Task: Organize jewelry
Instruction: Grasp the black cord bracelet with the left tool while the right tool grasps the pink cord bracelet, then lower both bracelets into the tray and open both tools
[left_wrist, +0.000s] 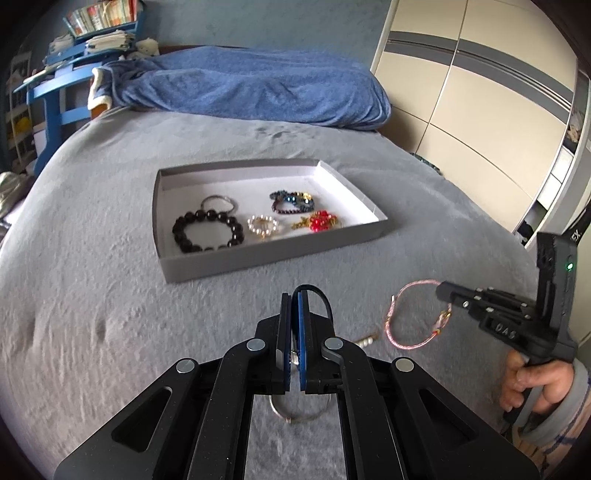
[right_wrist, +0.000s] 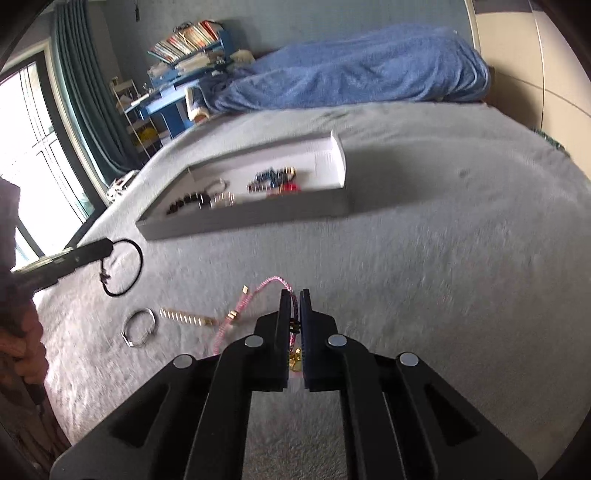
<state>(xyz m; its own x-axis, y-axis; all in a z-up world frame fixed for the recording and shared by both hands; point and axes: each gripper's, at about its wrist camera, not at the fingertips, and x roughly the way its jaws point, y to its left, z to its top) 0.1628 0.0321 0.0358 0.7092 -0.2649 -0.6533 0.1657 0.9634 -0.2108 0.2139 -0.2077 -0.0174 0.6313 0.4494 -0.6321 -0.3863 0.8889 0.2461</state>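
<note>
Bracelets: five in tray (left_wrist: 207, 267) | two on bed | left gripper (left_wrist: 291, 295) clamps black cord (left_wrist: 320, 297) | right gripper (right_wrist: 294, 293) clamps pink bracelet (right_wrist: 273, 282)

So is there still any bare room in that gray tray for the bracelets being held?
Yes. The gray tray is bare along its far wall, behind the silver bangle and dark blue beaded bracelets, and at its right end. The near half is crowded: black bead bracelet, pearl bracelet and red bead bracelet sit close together.

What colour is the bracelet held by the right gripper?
Pink, with small gold fittings: the bracelet shows best in the left wrist view, pinched by the right gripper.
</note>
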